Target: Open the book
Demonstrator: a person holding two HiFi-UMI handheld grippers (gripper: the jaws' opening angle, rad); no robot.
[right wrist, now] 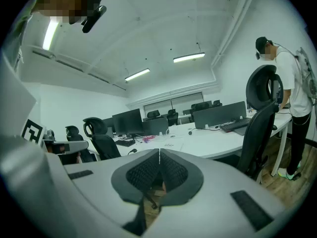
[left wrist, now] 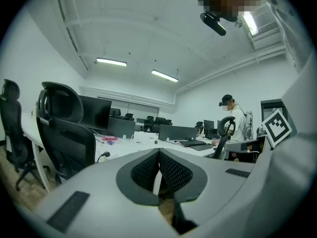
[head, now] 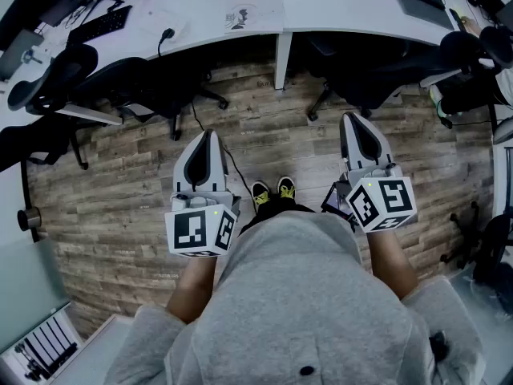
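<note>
Seen from the head camera, a wood-plank floor (head: 120, 207) fills the middle of the frame, bare and open between the person and the furniture. A long white tabletop (head: 337, 6) runs across the top, its front edge curving down toward the upper left. Black office chairs (head: 136, 83) crowd under that edge on both sides. The left gripper (head: 210, 135) at centre left and the right gripper (head: 353, 119) at centre right hang over open floor, well apart, each with its jaws closed together on nothing. The only thing like a book (head: 255, 6) lies flat at top centre, just inside the tabletop's front edge, far from both grippers. Whether it is a book or a sheet cannot be told.
</note>
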